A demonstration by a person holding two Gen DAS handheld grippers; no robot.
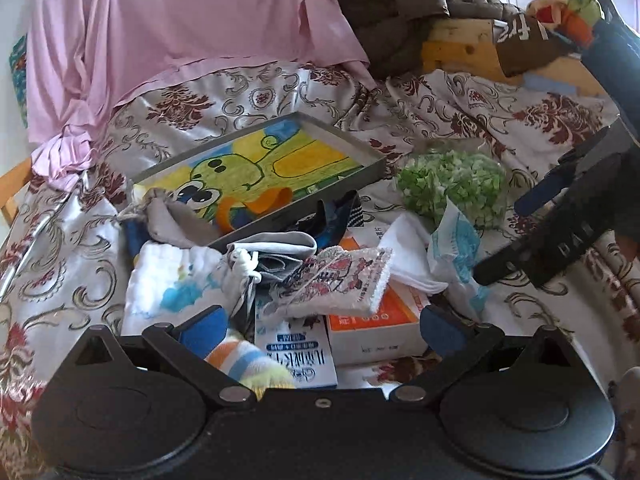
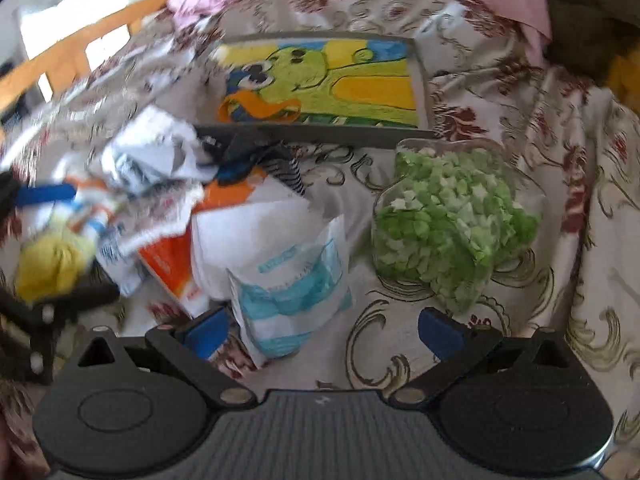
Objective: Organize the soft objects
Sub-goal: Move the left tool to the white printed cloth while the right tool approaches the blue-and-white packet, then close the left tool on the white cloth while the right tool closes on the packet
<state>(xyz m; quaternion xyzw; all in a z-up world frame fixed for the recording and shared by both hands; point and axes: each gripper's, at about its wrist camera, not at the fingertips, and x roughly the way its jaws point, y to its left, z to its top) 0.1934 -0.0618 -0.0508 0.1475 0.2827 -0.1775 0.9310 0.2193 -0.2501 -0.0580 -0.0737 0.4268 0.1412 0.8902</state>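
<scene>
A heap of soft things lies on the floral bedspread: a printed towel (image 1: 336, 280), a white muslin cloth (image 1: 172, 280), a grey drawstring pouch (image 1: 172, 220), a folded white cloth (image 1: 408, 256) and a striped sock (image 1: 244, 360). My left gripper (image 1: 322, 328) is open low over the heap, the sock lying by its left finger. My right gripper (image 2: 324, 332) is open too, with a white-and-teal packet (image 2: 292, 304) between its fingers. It shows from the side at the right of the left wrist view. A clear bag of green paper stars (image 2: 448, 224) lies right of the heap.
A grey tray (image 1: 372, 160) holding a green cartoon drawing sits behind the heap. Orange-and-white boxes (image 1: 376, 324) lie under the cloths. A pink sheet (image 1: 180, 20) and a brown quilted jacket (image 1: 400, 8) are piled at the back, by a wooden bed frame (image 1: 460, 48).
</scene>
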